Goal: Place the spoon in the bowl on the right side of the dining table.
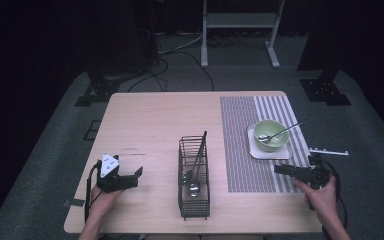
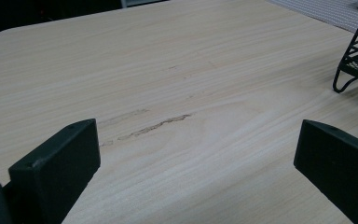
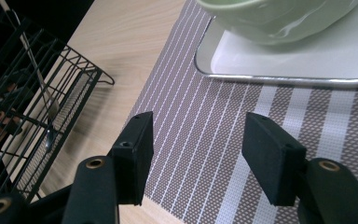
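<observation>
Two grippers are up, both with jaws apart and nothing between them. In the high view the right gripper (image 1: 286,170) sits low over the near right corner of the striped placemat (image 1: 240,150), pointing left across it; its own view looks along the jaws (image 3: 196,154) at bare mat. Just beyond it is the green bowl (image 1: 270,134), standing on a white square tray (image 1: 285,152). One spoon (image 1: 280,132) lies in that bowl: its head is down inside and its handle sticks out over the rim, up and to the right, so its long axis runs diagonally toward the far right edge of the table (image 1: 150,115). (The right gripper view catches the bowl's underside (image 3: 279,18) and the tray's metal edge (image 3: 279,79), but not the spoon.)

Left of the mat stands the black wire basket (image 1: 194,180), long side running away from the person, holding another spoon (image 1: 194,187) and a dark utensil (image 1: 200,150) leaning upright. The right gripper view shows its mesh (image 3: 32,102) close up.

Over at the left, the left gripper (image 1: 130,177) rests near the table's front edge, aimed right toward the basket; its own view shows wood grain (image 2: 177,93) and one basket foot (image 2: 342,86).
</observation>
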Demonstrator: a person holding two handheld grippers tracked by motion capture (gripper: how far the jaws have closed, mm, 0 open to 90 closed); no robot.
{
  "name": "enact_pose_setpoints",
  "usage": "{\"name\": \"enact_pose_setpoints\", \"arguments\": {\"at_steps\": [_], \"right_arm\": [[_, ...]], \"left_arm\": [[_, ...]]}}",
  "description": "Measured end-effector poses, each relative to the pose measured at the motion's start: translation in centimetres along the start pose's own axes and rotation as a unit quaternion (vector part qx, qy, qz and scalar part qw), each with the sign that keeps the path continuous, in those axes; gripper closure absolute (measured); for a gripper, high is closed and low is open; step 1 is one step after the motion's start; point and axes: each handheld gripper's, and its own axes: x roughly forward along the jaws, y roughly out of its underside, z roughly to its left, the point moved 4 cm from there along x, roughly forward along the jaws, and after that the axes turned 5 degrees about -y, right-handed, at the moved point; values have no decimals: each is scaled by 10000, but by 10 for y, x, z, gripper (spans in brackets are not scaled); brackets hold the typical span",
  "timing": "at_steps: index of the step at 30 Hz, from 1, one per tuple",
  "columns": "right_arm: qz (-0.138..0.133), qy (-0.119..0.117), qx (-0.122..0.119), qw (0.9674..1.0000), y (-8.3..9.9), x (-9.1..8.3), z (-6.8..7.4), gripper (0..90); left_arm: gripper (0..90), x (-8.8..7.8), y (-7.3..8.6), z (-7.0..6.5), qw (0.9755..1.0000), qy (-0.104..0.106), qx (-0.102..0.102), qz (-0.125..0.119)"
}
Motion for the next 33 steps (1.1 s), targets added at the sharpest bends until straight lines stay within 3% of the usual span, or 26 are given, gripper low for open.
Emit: {"name": "enact_pose_setpoints", "arguments": {"at_steps": [18, 33], "right_arm": [[168, -7, -219, 9996, 15, 11, 15, 414], [230, -11, -292, 9993, 23, 16, 20, 407]], "left_arm": [[0, 0, 0, 0, 10000, -9, -1, -7], [0, 0, 0, 1, 10000, -14, 11, -12]]}}
